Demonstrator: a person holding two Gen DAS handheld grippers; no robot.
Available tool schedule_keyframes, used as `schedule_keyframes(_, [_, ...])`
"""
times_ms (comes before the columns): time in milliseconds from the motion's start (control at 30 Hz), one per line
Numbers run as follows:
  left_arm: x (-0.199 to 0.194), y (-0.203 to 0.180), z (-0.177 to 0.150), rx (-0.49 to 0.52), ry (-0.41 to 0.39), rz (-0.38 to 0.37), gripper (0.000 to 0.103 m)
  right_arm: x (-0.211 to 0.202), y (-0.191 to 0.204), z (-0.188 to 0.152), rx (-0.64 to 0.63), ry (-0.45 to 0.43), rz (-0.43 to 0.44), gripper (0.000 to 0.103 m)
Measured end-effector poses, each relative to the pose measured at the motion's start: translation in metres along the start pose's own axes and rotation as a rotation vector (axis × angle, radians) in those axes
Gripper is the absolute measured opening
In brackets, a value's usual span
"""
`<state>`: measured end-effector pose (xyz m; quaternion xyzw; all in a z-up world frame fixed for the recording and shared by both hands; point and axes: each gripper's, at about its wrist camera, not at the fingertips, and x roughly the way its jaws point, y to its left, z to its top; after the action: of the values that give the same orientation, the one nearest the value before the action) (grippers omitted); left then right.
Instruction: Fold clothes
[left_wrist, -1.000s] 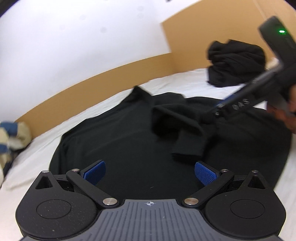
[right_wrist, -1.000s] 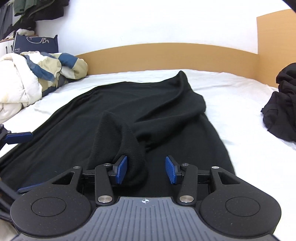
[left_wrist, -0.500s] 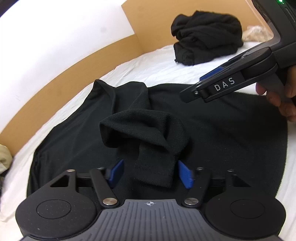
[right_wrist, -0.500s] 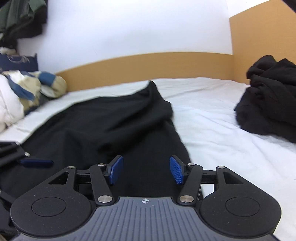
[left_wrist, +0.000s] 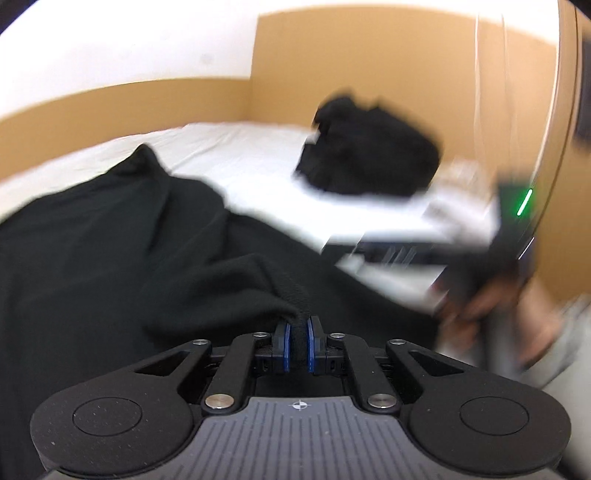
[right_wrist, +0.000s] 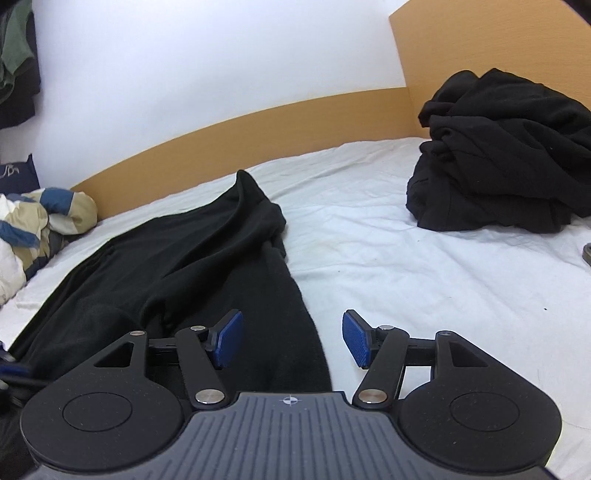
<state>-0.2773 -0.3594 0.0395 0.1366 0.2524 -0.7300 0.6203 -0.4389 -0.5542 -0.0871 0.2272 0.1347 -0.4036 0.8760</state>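
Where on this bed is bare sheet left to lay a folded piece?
Free: the white sheet between the spread black garment and the black clothes pile, up to the headboard. Crowded: the left side, under the garment and by the patterned bedding.

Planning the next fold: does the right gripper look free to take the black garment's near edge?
Probably yes. The right gripper has nothing between its opening fingers, and the black garment edge lies uncovered just ahead on the white sheet.
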Motion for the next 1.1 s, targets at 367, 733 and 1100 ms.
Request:
schedule_keyframes(367, [-0.028,0.007,-0.043,-0.176,0.156,-0.032,0.017,-0.003,-0.011,0.003,0.02,-0.018,0.0,0.066])
schedule_keyframes(733, [-0.043,0.03,-0.038,-0.188,0.071,0.139,0.052,-0.004,-0.011,0.002,0.029,-0.033,0.01,0.067])
schedule_keyframes(1100, [0.038,0.041,-0.028,-0.127,0.164,0.336,0.05,0.008,0.011,0.0,-0.004,-0.016,0.063,0.067])
